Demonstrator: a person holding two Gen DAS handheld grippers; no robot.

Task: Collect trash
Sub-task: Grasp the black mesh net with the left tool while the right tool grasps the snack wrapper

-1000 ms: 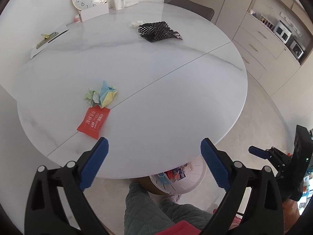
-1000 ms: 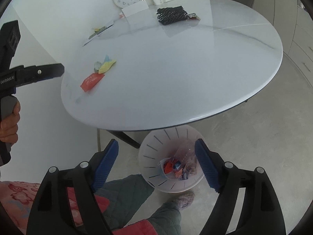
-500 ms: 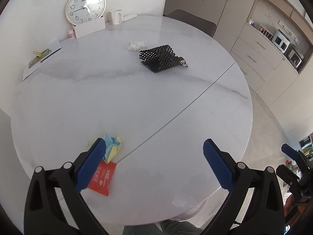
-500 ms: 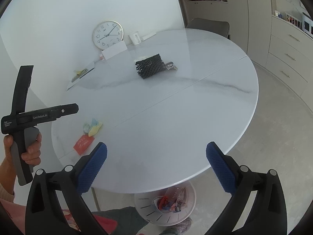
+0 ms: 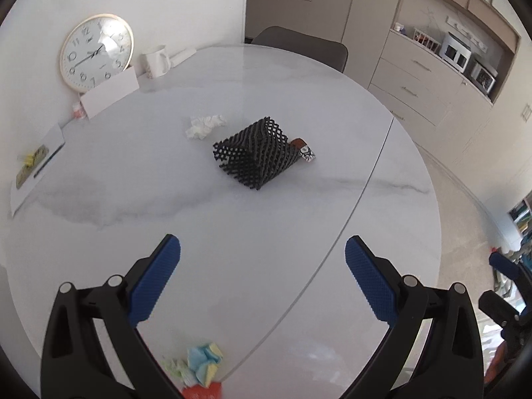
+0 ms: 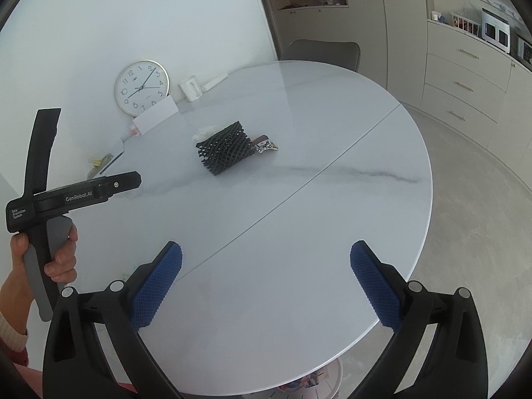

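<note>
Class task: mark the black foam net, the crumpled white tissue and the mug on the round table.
black foam net (image 5: 256,153), left wrist view, top fold of the mesh.
crumpled white tissue (image 5: 203,125), left wrist view, middle of the wad.
mug (image 6: 189,89), right wrist view, side wall.

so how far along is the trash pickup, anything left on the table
Done: the bin under the table edge already holds some colourful scraps. In hand: nothing, since the left gripper and right gripper are both open and empty above the table. Left: black mesh netting, small wrapper beside it, white crumpled tissue, coloured paper wads and red packet.
</note>
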